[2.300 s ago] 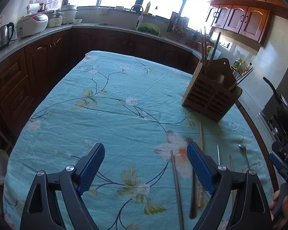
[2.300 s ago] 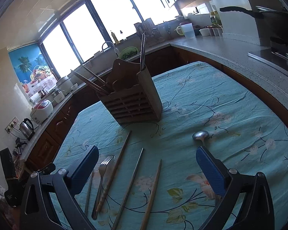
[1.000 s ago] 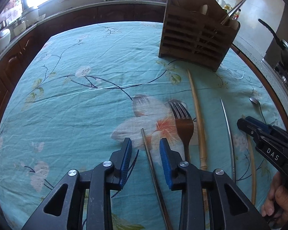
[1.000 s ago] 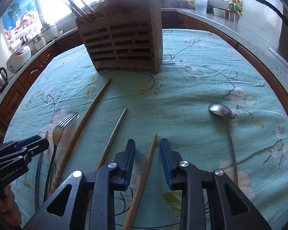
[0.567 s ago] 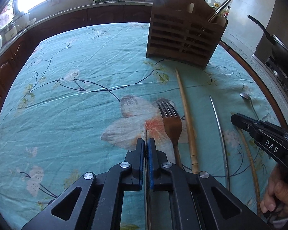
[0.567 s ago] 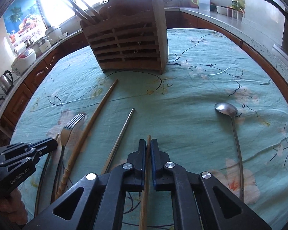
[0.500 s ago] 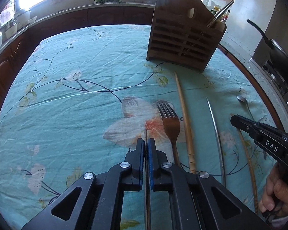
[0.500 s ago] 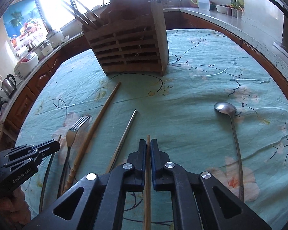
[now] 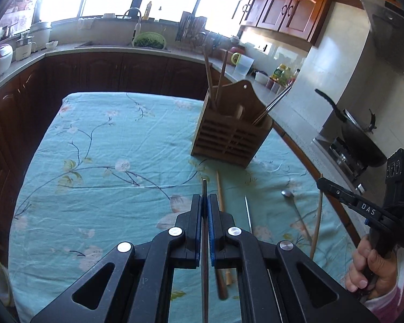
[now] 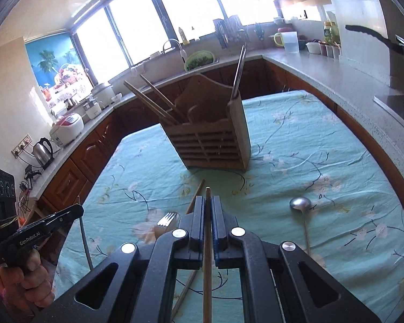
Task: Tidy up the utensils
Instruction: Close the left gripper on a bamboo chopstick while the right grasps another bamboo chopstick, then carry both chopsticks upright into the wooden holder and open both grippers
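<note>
My left gripper (image 9: 205,199) is shut on a thin metal chopstick (image 9: 204,185), held above the table. My right gripper (image 10: 208,200) is shut on a wooden chopstick (image 10: 208,192), also lifted. A slatted wooden utensil holder (image 9: 229,140) (image 10: 212,145) stands ahead of both, with several chopsticks in it. On the teal floral cloth (image 9: 107,161) lie a spoon (image 10: 300,204), a fork (image 10: 166,219), a long wooden chopstick (image 9: 219,193) and a metal chopstick (image 9: 247,210). Each gripper shows in the other's view: the right gripper (image 9: 321,181) and the left gripper (image 10: 79,210).
A kitchen counter wraps around the table, with a kettle (image 10: 43,148) and a rice cooker (image 10: 67,129) on the left. A black pan (image 9: 361,140) sits on the stove at the right. A person's hand (image 9: 371,269) grips the right handle.
Both grippers closed on chopsticks lying on the cloth, then rose with them. The views have tilted up, so the holder and windows now sit higher and farther off.
</note>
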Action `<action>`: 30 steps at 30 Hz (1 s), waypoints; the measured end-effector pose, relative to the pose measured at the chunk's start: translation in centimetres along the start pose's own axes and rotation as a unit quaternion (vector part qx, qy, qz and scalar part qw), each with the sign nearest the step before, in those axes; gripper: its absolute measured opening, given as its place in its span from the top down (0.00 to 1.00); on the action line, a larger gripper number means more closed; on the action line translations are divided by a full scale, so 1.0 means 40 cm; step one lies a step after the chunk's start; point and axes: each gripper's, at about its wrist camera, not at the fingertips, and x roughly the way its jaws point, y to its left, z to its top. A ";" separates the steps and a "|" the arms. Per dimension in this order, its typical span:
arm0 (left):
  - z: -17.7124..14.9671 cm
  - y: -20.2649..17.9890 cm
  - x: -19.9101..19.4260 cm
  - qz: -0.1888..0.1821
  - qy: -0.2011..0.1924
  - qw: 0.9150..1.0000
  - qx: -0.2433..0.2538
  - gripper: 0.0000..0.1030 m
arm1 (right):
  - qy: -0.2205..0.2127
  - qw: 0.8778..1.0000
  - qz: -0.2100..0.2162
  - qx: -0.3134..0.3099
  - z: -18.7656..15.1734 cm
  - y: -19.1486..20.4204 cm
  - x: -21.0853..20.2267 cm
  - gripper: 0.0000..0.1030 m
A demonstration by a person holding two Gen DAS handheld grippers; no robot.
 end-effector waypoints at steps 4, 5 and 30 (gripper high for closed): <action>0.008 0.005 -0.087 -0.013 -0.030 0.999 0.000 0.98 | -0.033 0.999 0.005 -0.010 0.042 0.021 -0.056 0.96; 0.007 0.006 -0.104 -0.016 -0.035 0.999 0.000 0.98 | -0.040 0.999 0.005 -0.013 0.049 0.024 -0.067 0.96; 0.095 -0.014 -0.121 -0.024 -0.100 0.995 0.018 0.98 | -0.087 0.996 0.005 -0.025 0.157 0.025 -0.086 0.95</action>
